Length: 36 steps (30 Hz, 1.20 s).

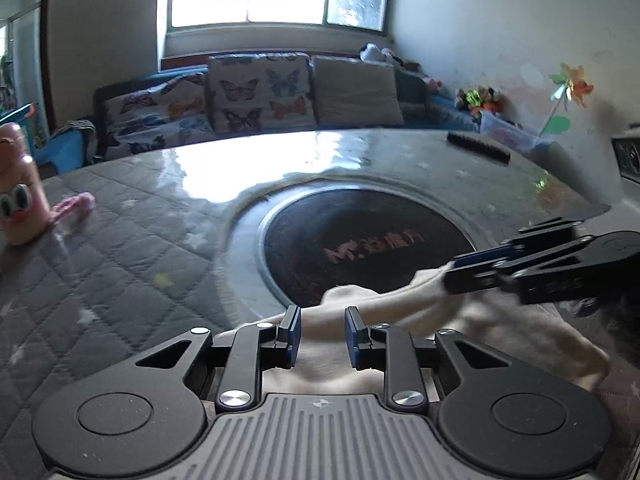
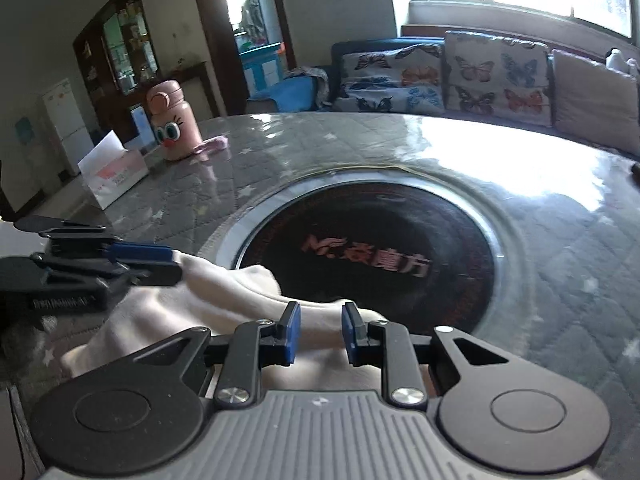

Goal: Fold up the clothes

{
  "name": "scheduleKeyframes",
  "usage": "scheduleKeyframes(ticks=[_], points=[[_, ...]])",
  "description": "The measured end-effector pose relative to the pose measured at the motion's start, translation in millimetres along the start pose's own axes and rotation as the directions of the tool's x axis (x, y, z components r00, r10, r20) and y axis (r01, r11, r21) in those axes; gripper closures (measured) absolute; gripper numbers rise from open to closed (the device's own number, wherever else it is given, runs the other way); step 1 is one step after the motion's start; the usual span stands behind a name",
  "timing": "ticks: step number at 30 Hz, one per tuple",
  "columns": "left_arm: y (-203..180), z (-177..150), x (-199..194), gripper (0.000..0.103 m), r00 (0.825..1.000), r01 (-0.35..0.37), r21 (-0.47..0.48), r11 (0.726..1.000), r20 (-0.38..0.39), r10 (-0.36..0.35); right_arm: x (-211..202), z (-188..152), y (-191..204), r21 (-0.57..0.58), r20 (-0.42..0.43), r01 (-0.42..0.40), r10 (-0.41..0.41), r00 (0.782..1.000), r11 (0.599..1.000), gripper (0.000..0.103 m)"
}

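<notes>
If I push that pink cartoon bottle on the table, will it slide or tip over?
The pink bottle is tall and narrow, so a high push probably tips it. The glossy table cover looks slick, so a low push likely slides it.

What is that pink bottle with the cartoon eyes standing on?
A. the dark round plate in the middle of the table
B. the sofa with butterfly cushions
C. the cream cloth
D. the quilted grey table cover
D. The pink bottle stands upright on the quilted grey table cover, far from the dark round plate and from the cream cloth lying by the two grippers.
</notes>
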State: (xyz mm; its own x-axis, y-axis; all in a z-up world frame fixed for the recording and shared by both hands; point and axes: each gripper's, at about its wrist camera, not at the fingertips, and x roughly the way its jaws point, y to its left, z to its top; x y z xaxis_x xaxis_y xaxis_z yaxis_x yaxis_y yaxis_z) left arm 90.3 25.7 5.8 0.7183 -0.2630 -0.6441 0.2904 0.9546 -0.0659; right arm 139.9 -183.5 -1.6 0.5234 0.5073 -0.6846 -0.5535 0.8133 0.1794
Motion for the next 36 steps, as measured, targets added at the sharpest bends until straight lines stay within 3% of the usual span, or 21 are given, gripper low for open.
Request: scheduleKeyframes(ticks=[4, 18, 28, 36], points=[[0.8, -2.4, 17.4, 0.076, 0.999, -0.014, -0.003, 1.0, -0.035, 0.014, 17.7, -2.7, 2.6, -0.007, -0.036, 0.006, -0.006, 0.999, 1.0, 0.081], [-0.3, 1.8, 26.2, 0.074, 0.999, -0.002, -0.033, 0.999, -0.042, 0.001, 29.7, 3.3, 14.3, -0.027, -0.023, 0.022, -0.022, 0.999, 0.999, 0.081], [11.2, -2.1, -3.9, 0.073, 0.999, -0.039, -0.041, 0.998, 0.002, 0.039, 0.9, -8.6, 39.5, -0.104, -0.012, -0.033, 0.031, 0.999, 0.994, 0.078], [16.8, -18.9, -39.3, 0.06, 0.996, -0.078, -0.052, 0.996, 0.032, 0.08, -13.2, -23.8, 80.9, -0.235, 0.012, -0.059, 0.064, 0.998, 0.97, 0.068]])
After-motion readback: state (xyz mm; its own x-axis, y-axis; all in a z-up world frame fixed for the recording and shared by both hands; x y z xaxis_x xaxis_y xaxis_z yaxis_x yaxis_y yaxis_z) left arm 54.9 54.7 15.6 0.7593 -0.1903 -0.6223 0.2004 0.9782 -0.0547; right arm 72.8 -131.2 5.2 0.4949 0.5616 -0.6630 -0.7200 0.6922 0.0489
